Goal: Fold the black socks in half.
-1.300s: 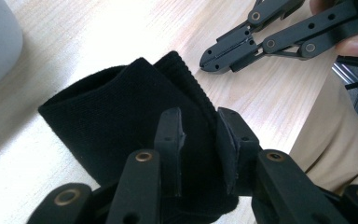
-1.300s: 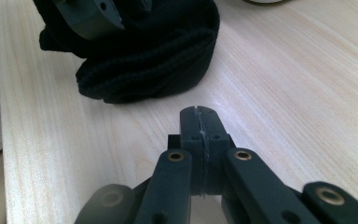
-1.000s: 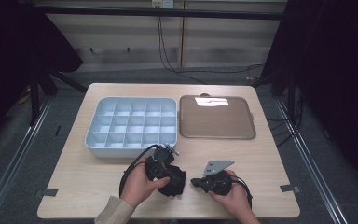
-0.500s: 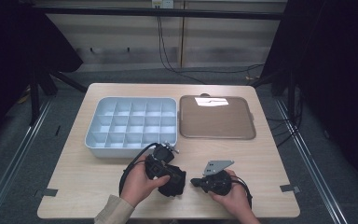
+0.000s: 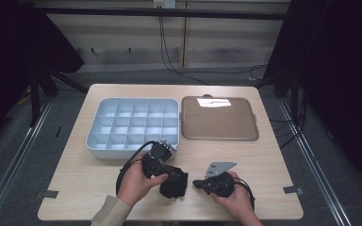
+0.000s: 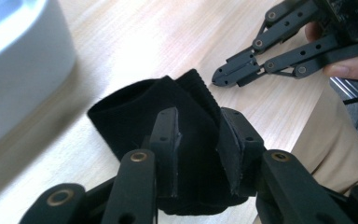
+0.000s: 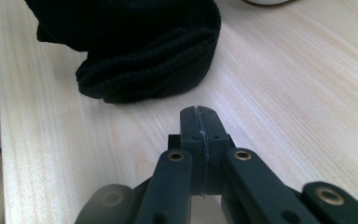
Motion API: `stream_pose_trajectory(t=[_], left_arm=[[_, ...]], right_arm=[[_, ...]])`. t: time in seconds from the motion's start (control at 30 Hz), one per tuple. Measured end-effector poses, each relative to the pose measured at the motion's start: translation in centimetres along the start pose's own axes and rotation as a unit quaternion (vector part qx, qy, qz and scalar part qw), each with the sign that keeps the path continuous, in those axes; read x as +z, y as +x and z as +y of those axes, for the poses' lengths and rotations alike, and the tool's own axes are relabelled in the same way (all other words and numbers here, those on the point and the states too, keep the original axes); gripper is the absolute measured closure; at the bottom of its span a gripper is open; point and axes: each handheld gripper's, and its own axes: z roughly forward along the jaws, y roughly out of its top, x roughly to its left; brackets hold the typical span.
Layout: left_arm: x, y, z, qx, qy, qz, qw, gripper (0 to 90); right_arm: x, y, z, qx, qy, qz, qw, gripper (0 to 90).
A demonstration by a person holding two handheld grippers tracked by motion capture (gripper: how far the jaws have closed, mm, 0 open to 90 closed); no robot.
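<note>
Sock grip is shallow

Left tool (image 6: 198, 140) pinches a fold of the black sock (image 6: 144, 107), which rests bunched on the tabletop (image 5: 264, 160) near the divided bin (image 5: 132, 123); its jaws have just been opening slightly, so the fabric may slip free. Right tool (image 7: 200, 126), pressed together, holds nothing and sits just beside it. How the sock is folded underneath stays hidden.

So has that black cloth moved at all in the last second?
No. The black cloth lies at the same spot just below the grey divided tray, in the left gripper.
</note>
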Motion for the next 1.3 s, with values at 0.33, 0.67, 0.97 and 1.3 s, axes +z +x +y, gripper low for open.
stream_pose_trajectory(t=[0.33,0.67,0.97,1.3], left_arm=[[-0.7,0.9,-0.5,-0.008,-0.003,0.01,0.9999,66.6],[-0.8,1.8,-1.3,-0.018,-0.001,0.022,0.9996,64.1],[-0.6,2.6,-2.0,-0.031,-0.002,0.026,0.9992,63.5],[-0.5,3.4,-2.5,-0.043,-0.004,0.032,0.9985,61.3]], right_arm=[[0.0,0.0,0.0,-0.004,0.0,-0.001,1.0,90.0],[0.1,0.1,0.0,-0.004,0.0,-0.002,1.0,90.0],[0.1,0.1,0.1,-0.007,0.001,-0.002,1.0,90.0],[0.2,0.3,0.2,-0.01,0.001,-0.002,0.9999,90.0]])
